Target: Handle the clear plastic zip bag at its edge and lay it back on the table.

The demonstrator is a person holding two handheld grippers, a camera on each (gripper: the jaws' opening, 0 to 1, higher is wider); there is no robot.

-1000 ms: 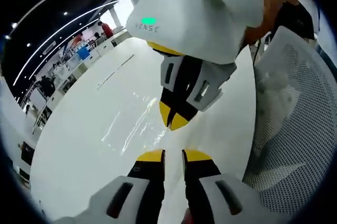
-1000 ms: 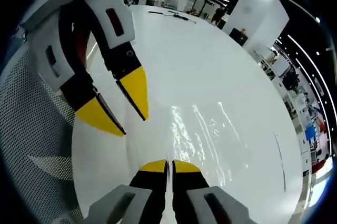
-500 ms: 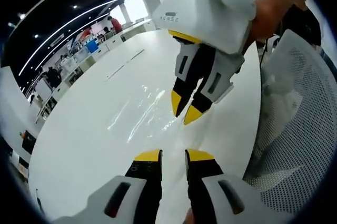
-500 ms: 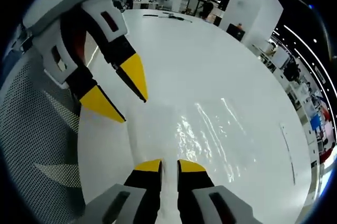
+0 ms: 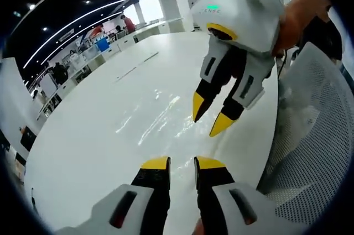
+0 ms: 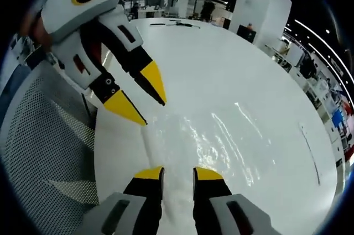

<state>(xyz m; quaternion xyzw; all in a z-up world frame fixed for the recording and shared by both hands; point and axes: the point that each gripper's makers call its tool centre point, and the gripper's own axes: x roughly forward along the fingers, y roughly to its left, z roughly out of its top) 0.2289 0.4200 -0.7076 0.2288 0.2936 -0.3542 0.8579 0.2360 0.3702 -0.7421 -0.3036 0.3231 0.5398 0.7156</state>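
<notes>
The clear plastic zip bag [image 5: 157,119] lies flat on the white table [image 5: 94,152], showing as glossy wrinkles. In the right gripper view the bag [image 6: 213,141] spreads out just ahead of my right gripper [image 6: 178,172], whose jaws stand open with the bag's near edge below the gap. My left gripper [image 5: 182,162] is open with nothing between its jaws, a little short of the bag. The right gripper [image 5: 203,128] hangs open over the bag's near side in the left gripper view. The left gripper [image 6: 155,114] points down at the bag's left corner, jaws apart.
A white mesh chair [image 5: 315,135] stands at the table's near edge; the chair [image 6: 44,152] also sits beside my left gripper. A person's hand [image 5: 298,14] holds the right gripper. Thin dark items [image 6: 177,22] lie at the table's far end. Desks and people fill the hall behind.
My right gripper's jaws went from shut on the bag's edge to open, and the bag now rests on the table. In the left gripper view the right gripper has shifted right.
</notes>
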